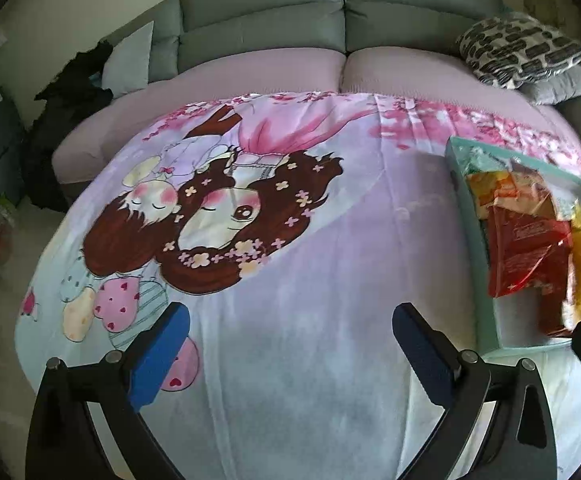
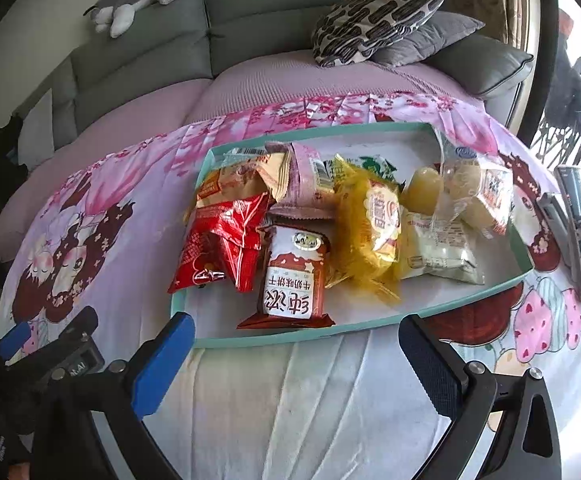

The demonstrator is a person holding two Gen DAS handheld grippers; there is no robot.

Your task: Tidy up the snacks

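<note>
Snacks piled in the tray [image 2: 282, 340], both hand-held grippers wide and empty.
The biscuit pack [image 2: 292, 276] lies near the tray's front edge, long axis pointing at the right hand-held gripper [image 2: 294, 364], the nearer one; the left hand-held gripper [image 1: 290, 354] hangs over bare blanket [image 1: 310, 280].

The snack packets [image 2: 294, 276] lie together in the tray [image 2: 274, 338]. The tray stands on the blanket [image 2: 290, 400], and behind the blanket is the sofa [image 2: 250, 20] with pillows [image 2: 378, 20].
</note>
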